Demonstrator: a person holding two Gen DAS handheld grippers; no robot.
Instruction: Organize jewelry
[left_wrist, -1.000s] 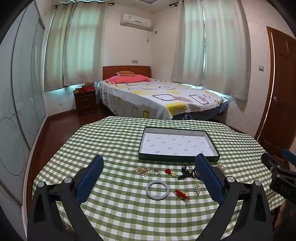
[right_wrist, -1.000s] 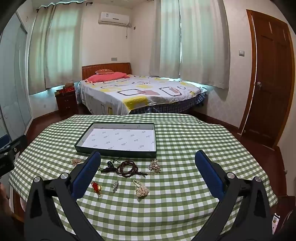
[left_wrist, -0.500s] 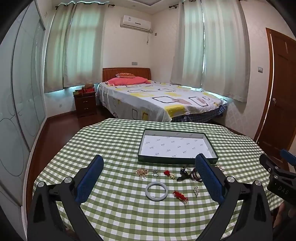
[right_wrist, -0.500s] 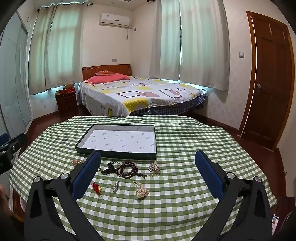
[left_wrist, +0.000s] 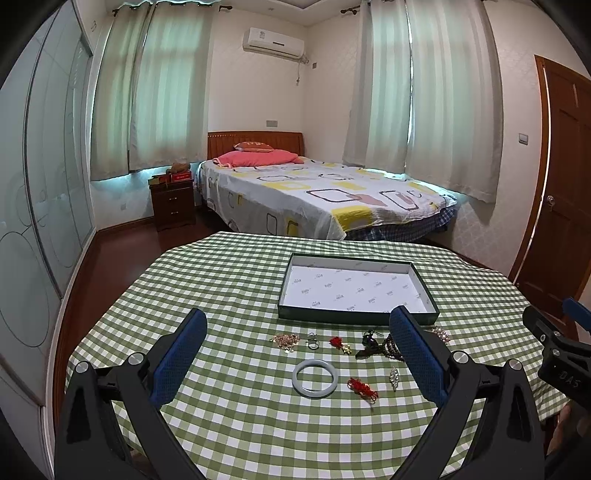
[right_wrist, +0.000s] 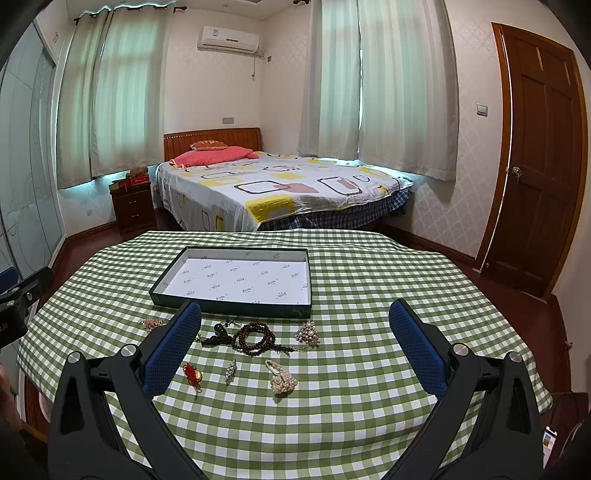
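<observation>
While hovering above the checked bench (left_wrist: 229, 280), left tool (left_wrist: 295, 349) spread wide, gripping nothing; below it, scattered on the cloth, gold trinkets (left_wrist: 285, 339), pale bangle (left_wrist: 315, 378), red knot (left_wrist: 362, 388). Further right, bead bracelet (right_wrist: 255, 338) and pearl cluster (right_wrist: 281, 380) just short of the tray (right_wrist: 236, 308). Right tool (right_wrist: 295, 345) likewise spread, unladen.

The right gripper (right_wrist: 295, 332) is held wide apart above a checked tablecloth (right_wrist: 369, 295), nothing between its fingers. A shallow tray (right_wrist: 231, 306) is seen at twelve o'clock. Dark prayer beads (right_wrist: 255, 338) lie just below it, a pearl cluster (right_wrist: 282, 378) towards six.
</observation>
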